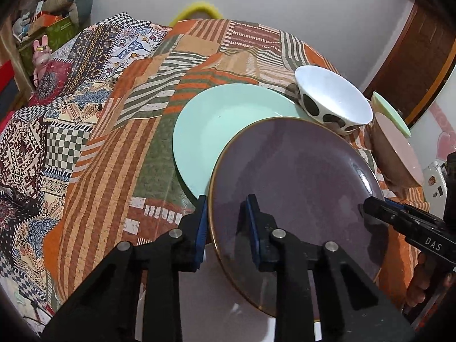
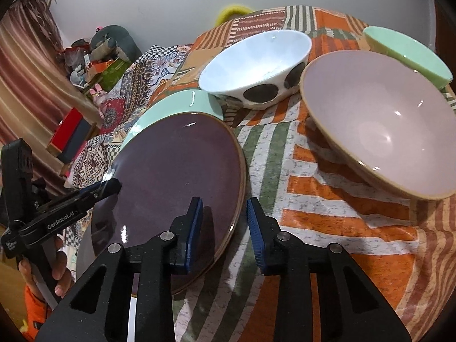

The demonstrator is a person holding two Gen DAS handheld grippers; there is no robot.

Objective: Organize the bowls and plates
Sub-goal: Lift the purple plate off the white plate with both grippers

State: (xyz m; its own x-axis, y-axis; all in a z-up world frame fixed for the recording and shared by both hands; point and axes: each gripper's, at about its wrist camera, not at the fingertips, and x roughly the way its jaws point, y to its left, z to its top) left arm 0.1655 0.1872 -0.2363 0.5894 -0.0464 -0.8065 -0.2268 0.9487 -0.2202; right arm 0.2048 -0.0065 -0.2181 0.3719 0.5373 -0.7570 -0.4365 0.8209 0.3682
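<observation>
Here the purple plate [image 1: 296,199] is the landmark: it lies tilted, its far edge overlapping the mint-green plate [image 1: 228,119] on the patchwork tablecloth [image 1: 128,131]. The left gripper [image 1: 228,225] straddles the purple plate's left rim, one blue pad outside and one over its face, jaws closed on it. The right gripper [image 2: 225,228] clamps the opposite rim the same way. Beyond the purple plate sits a white bowl with dark spots [image 2: 256,62]; to its right, a pink bowl [image 2: 382,119], and behind that a green bowl [image 2: 407,51].
</observation>
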